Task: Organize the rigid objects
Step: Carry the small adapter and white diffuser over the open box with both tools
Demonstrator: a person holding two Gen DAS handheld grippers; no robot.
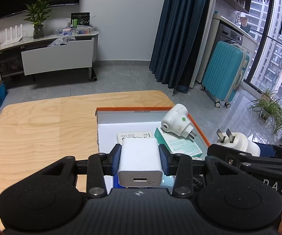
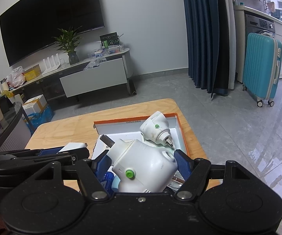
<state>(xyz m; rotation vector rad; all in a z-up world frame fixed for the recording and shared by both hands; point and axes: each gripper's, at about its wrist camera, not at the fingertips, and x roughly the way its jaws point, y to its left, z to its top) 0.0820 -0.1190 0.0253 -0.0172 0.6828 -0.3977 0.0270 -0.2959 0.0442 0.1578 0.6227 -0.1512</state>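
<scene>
My left gripper (image 1: 140,150) is shut on a white USB charger cube (image 1: 140,162), its blue pads pressing both sides, above the near end of an orange-rimmed white box (image 1: 121,109). My right gripper (image 2: 141,160) is shut on a white plug adapter with a green button (image 2: 146,164), its prongs pointing up and left over the same box (image 2: 117,121). In the box lie a second white adapter with a green button (image 1: 177,122), a green-and-white carton (image 1: 178,143) and a flat white packet (image 1: 135,136). The box's near contents are hidden by both grippers.
The box sits on the right part of a light wooden table (image 1: 43,127). Beyond the table are a grey tiled floor, a white TV cabinet (image 1: 56,56), a dark blue curtain (image 1: 178,33), a teal suitcase (image 1: 225,70) and potted plants (image 1: 268,105) by the window.
</scene>
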